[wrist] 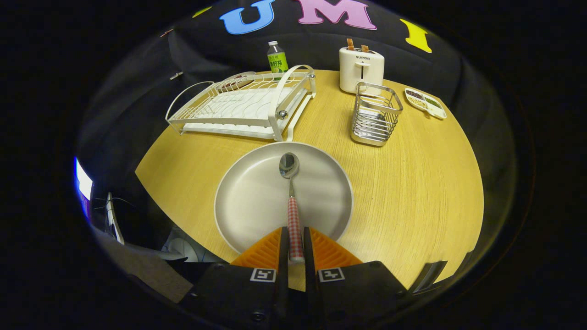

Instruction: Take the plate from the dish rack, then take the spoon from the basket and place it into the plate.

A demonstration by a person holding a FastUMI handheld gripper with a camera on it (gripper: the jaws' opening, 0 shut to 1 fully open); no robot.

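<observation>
A pale round plate [257, 201] lies flat on the wooden table [412, 192], just ahead of my fingers. A spoon [290, 183] with a metal bowl and a red-and-white checked handle points away from me over the plate's middle. My gripper [295, 250] is shut on the spoon's handle end, both fingers pressing its sides. The spoon's bowl hovers at or just above the plate's surface; I cannot tell whether it touches. The white wire dish rack [243, 107] stands beyond the plate to the left. The metal wire basket [375, 114] stands beyond to the right.
A white toaster [361, 68] holding toast slices stands behind the basket. A green-labelled bottle [277, 58] is behind the rack. A small divided dish [425, 102] with food sits at the table's far right. The table's rounded edge falls away on both sides.
</observation>
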